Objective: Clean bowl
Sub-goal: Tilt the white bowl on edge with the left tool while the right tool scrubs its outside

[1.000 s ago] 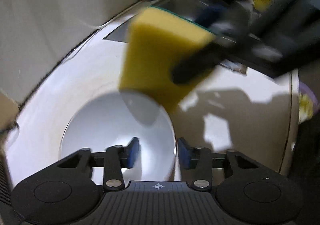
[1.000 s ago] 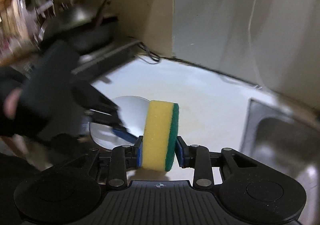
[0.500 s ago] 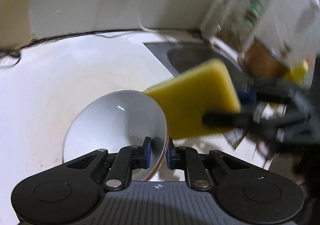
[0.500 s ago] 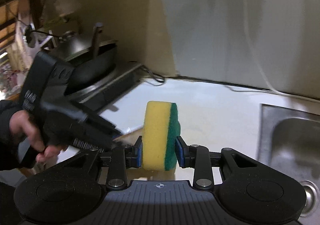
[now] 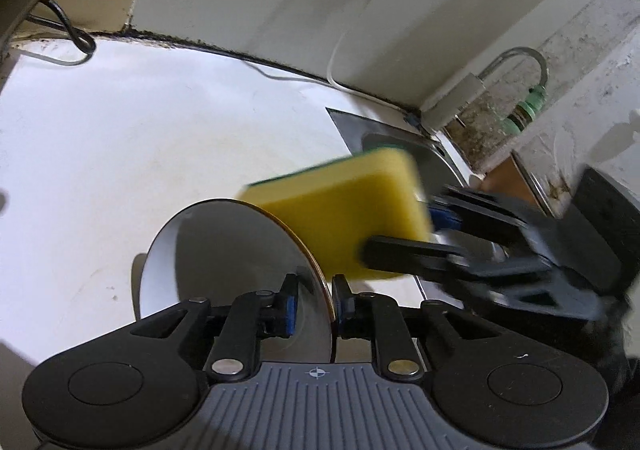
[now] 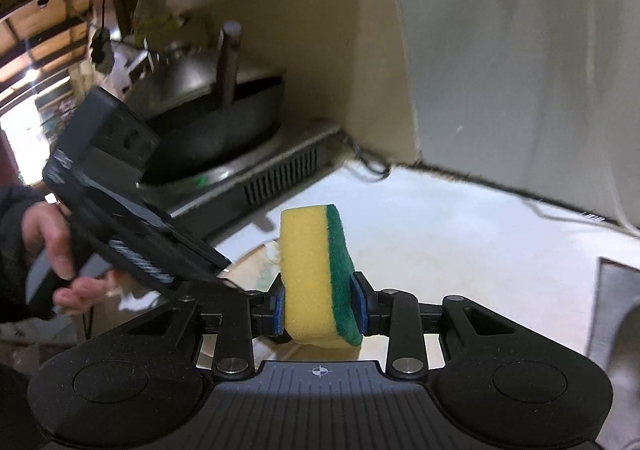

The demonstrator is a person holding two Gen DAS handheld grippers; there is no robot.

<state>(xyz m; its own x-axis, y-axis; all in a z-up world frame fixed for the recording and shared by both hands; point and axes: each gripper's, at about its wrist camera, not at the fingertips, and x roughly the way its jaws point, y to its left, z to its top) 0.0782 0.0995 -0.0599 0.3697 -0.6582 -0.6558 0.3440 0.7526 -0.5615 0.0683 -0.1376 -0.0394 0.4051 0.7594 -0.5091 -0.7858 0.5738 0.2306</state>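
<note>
The left gripper (image 5: 313, 300) holds the bowl (image 5: 224, 262) by its rim, one blue pad inside the wall and the other outside. Its jaws are easing apart at this moment with the rim between them; in the left wrist view the pads look to be against the wall, though a narrow gap on the outer side cannot be ruled out. The bowl is tipped up on edge above the white countertop (image 5: 120, 154), its grey-white hollow facing left in that view and its thin brownish rim running up and away from the gripper in a curve. Only its underside edge shows, faintly, in the right wrist view, low behind the sponge.

The right gripper (image 6: 319, 304) is clamped on a sponge (image 6: 310, 274), yellow foam on its left side and a green scouring layer on its right. The sponge stands on end between the pads, its long axis pointing up and forward away from the camera. In the left wrist view the sponge (image 5: 344, 210) lies just behind the bowl's outer wall, its broad yellow face toward the camera and its long axis running from lower right to upper left; whether it touches the bowl cannot be told, since the frame is blurred there.

A person's hand (image 6: 52, 246) grips the handle of the left gripper. A steel sink (image 5: 404, 148) is set into the countertop beyond the sponge, with a curved tap (image 5: 520, 62) behind it. A dark pan (image 6: 212, 118) sits on a cooktop at the left of the right wrist view.
</note>
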